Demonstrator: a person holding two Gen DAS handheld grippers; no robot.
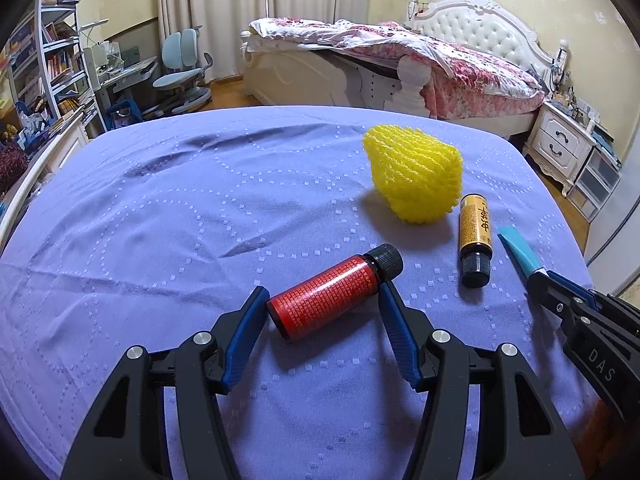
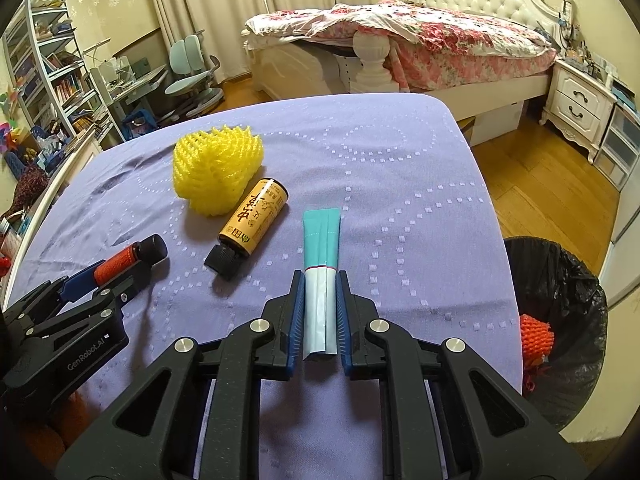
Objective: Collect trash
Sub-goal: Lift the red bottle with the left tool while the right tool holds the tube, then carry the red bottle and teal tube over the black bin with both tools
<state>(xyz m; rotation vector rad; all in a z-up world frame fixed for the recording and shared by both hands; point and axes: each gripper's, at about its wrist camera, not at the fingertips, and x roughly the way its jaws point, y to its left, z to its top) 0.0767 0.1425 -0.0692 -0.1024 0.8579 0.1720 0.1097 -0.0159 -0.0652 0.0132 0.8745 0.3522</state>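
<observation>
Left gripper: fingers spread wide to either side of the red bottle, which lies on its side on the purple cloth of the bench, black cap pointing away and to the right. Left fingertip sits just beside the bottle's base, right fingertip just beside the shoulder near the cap; from the left wrist view I cannot tell whether either pad touches yet. No squeeze apparent, so not gripping.

Right gripper: fingers closed onto the teal-and-white sachet, pads flat against both long edges. The white lower half lies between the fingers, the teal end sticks out beyond the tips.

Beyond the left fingers, to their right: yellow bottle lying cap toward the camera, and the yellow foam net touching its far end. Bin with black liner stands beside the bench, right of the right fingers, an orange foam net already inside.

Handling estimates:
- Red bottle: rigid, smooth label, round, so likely to roll or twist out if pinched at an angle. Take it across the mid-body, pads square to the axis.
- Sachet: light, thin, floppy; edge grip may buckle it, though slippage risk seems low at this weight.
- Yellow foam net: very light, springy, compresses easily; pinch anywhere through the mesh
</observation>
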